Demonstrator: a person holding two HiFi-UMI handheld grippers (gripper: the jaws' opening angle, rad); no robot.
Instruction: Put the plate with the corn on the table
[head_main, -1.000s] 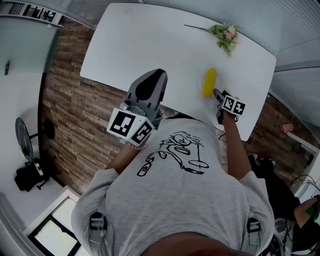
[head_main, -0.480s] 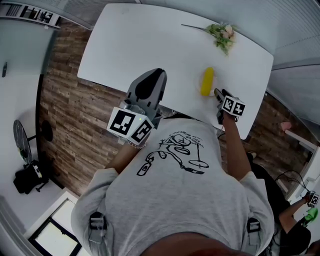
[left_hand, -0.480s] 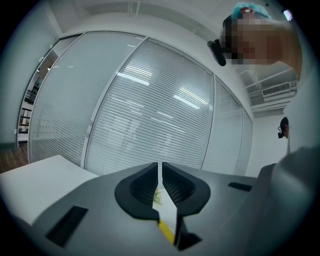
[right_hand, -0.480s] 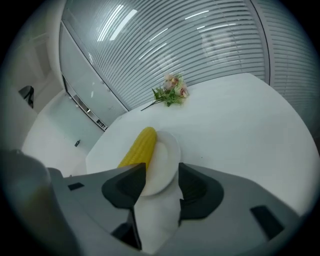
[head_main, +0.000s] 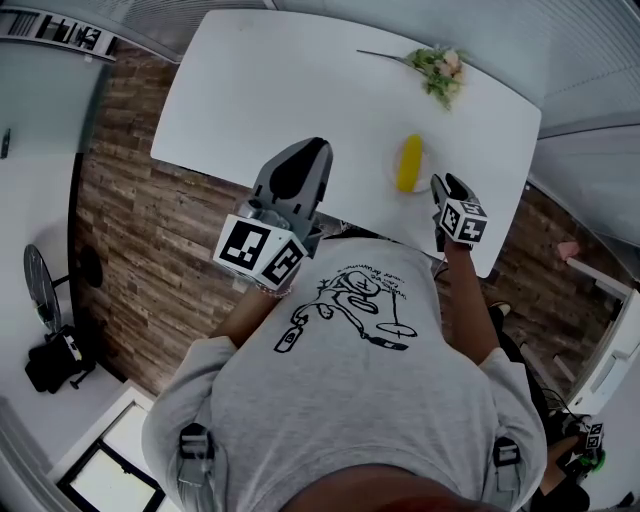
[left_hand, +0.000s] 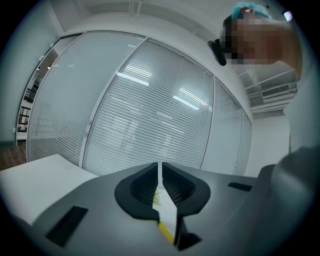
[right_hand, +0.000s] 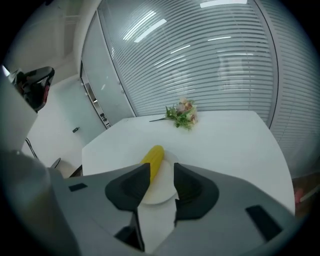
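Observation:
A yellow corn cob (head_main: 408, 163) (right_hand: 153, 159) lies on a white plate (right_hand: 162, 192) on the white table (head_main: 280, 90), near its front right edge. My right gripper (head_main: 441, 184) (right_hand: 161, 172) sits just right of and behind the plate. Its jaws are closing. The plate's near rim shows through the gap, and the pads press on nothing. My left gripper (head_main: 300, 158) (left_hand: 160, 172) is held up over the table's front edge, away from the plate, shut and empty.
A small bunch of flowers (head_main: 440, 72) (right_hand: 182, 115) lies at the table's far right. Wooden floor (head_main: 130, 230) shows to the left of the table, and glass walls with blinds stand behind it. A fan and a bag stand on the floor at far left.
The right gripper has shifted slightly beside the plate and its jaws stand closer together. The corn and plate stay put on the table. The left gripper has not moved.

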